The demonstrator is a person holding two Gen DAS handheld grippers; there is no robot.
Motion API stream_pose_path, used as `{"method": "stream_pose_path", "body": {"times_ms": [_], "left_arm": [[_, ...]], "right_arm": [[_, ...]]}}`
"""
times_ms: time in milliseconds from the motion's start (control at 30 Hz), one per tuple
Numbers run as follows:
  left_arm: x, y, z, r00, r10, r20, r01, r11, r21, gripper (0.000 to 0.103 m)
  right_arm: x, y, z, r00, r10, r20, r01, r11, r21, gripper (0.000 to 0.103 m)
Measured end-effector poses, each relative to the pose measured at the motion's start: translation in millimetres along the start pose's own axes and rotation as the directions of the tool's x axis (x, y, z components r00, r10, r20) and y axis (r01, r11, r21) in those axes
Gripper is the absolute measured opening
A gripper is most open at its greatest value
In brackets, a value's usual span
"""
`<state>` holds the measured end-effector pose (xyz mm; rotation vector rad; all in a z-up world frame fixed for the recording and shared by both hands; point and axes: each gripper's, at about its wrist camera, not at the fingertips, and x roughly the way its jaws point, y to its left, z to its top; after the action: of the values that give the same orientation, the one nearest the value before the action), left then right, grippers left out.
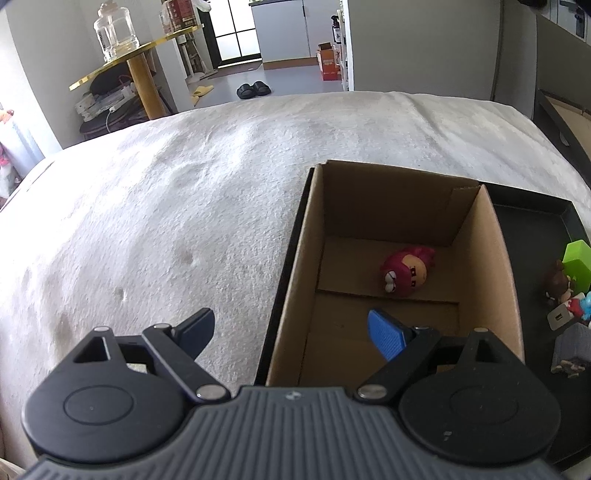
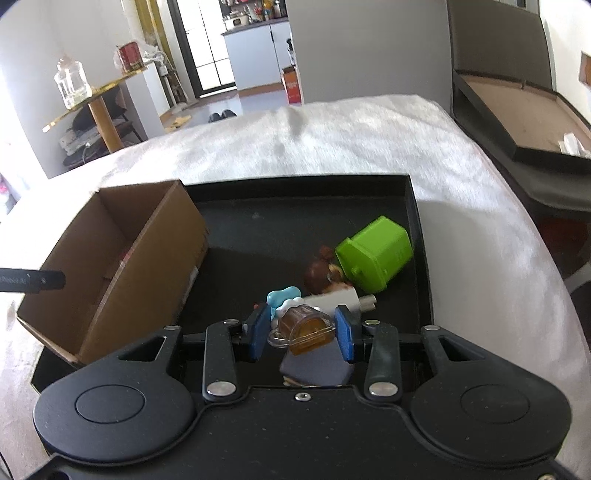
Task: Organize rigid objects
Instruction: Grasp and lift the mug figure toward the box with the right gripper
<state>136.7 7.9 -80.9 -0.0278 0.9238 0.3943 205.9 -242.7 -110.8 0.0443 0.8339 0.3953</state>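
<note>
A cardboard box (image 1: 491, 251) stands in the left part of a black tray (image 2: 295, 184) on a white blanket. A red round toy (image 1: 406, 273) lies on the box floor. My left gripper (image 1: 295, 330) is open and empty, straddling the box's left wall. My right gripper (image 2: 301, 330) is shut on a small amber clear toy (image 2: 306, 328) above the tray. Near it lie a green toy bin (image 2: 375, 253) on its side, a brown-haired figure (image 2: 321, 275), a white cylinder (image 2: 343, 299), a light blue piece (image 2: 282, 295) and a grey block (image 2: 314, 369).
The white blanket (image 1: 166, 221) spreads left and beyond the tray. A gold side table with a glass jar (image 1: 114, 33) stands at the far left. A dark open case (image 2: 517, 110) lies to the right. The left gripper's finger (image 2: 33, 281) shows over the box.
</note>
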Motion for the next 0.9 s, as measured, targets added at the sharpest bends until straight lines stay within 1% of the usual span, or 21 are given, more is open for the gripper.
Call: {"method": "stream_pose_path", "body": {"times_ms": [333, 633, 900], "left_arm": [[0, 18, -3, 1.000, -0.005, 0.004, 0.006, 1.000, -0.026, 0.089], [0, 28, -7, 1.000, -0.019, 0.009, 0.020, 0.999, -0.040, 0.089], [0, 29, -11, 0.997, -0.077, 0.015, 0.078, 0.996, -0.046, 0.089]], "right_arm": [[-2, 22, 13, 1.000, 0.016, 0.025, -0.015, 0.999, -0.037, 0.037], [-4, 53, 32, 0.997, 0.053, 0.064, -0.048, 0.996, -0.074, 0.037], [3, 88, 52, 0.991, 0.098, 0.086, -0.088, 0.990, -0.114, 0.037]]}}
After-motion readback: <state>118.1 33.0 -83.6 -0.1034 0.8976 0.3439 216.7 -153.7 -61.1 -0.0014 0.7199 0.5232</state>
